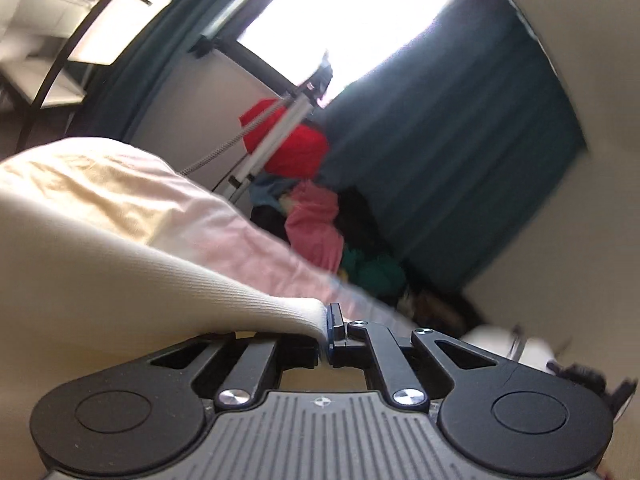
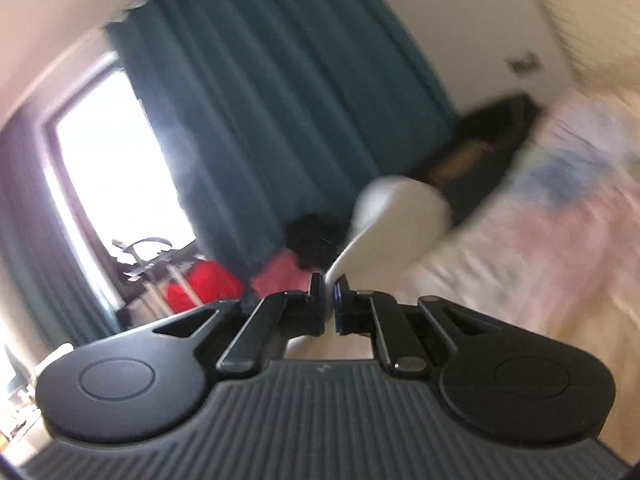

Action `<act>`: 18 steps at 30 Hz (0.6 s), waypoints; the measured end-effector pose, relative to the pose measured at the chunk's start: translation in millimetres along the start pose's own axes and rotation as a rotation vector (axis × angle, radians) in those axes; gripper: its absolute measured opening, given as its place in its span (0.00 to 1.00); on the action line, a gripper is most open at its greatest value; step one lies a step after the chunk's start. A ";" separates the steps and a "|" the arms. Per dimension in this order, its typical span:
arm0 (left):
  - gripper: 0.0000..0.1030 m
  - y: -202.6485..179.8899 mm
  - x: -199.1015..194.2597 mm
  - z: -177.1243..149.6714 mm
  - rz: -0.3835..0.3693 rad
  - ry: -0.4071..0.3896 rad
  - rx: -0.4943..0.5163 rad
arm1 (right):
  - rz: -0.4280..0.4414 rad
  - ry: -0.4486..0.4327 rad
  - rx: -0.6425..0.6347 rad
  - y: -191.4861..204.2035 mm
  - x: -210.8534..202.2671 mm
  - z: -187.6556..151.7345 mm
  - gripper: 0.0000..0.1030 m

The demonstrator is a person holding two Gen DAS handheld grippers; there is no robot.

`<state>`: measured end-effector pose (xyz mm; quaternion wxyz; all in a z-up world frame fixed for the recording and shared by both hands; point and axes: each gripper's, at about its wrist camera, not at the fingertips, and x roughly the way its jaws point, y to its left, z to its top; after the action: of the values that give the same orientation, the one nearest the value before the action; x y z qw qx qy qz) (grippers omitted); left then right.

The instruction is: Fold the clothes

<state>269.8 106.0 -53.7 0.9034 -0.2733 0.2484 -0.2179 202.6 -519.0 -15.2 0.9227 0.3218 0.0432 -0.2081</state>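
Curtains (image 2: 280, 100) of deep teal hang from ceiling height along the far wall, framing a window (image 1: 352, 20) so bright that it washes out to white. Below it, in my left view, a heap of clothes (image 1: 320, 220) lies at the curtain's foot: red on top, pink beneath, green and dark pieces lower down. A silver tripod (image 1: 276, 136) leans across the red one. At the upper left I see a pale shelf unit (image 1: 44, 40), blurred. The walls are cream.

The surface in front of me is a bed with a pale, pink and blue patterned sheet (image 2: 540, 220); in the right view it runs off to the right, smeared by motion, with a dark headboard (image 2: 480, 160) at its far end.

My left claw (image 1: 326, 330) is pressed together on an edge of the cream ribbed garment (image 1: 120, 280), which rises from the fingertips and fills the left side of that view. My right claw (image 2: 329, 292) is likewise pinched on a thin edge of the same cream cloth (image 2: 400, 224), which rises in a fold just past the tips. Both views are tilted and soft with blur.
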 end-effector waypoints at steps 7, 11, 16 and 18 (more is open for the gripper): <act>0.08 31.8 25.7 -59.3 0.179 0.208 -0.042 | -0.336 0.232 0.160 -123.5 -13.5 -104.3 0.07; 0.06 39.5 20.8 -58.4 0.139 0.185 -0.112 | -0.336 0.195 0.194 -132.5 -24.6 -94.8 0.06; 0.05 45.0 6.8 -57.1 0.067 0.145 -0.214 | -0.402 0.103 0.131 -128.4 -52.8 -80.4 0.03; 0.05 41.7 2.7 -61.1 0.101 0.171 -0.192 | -0.444 0.136 0.141 -141.1 -52.6 -81.2 0.03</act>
<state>247.9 112.5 -124.2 0.8585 -0.3261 0.3574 -0.1700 101.0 -550.3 -149.3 0.8246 0.3811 0.1604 -0.3862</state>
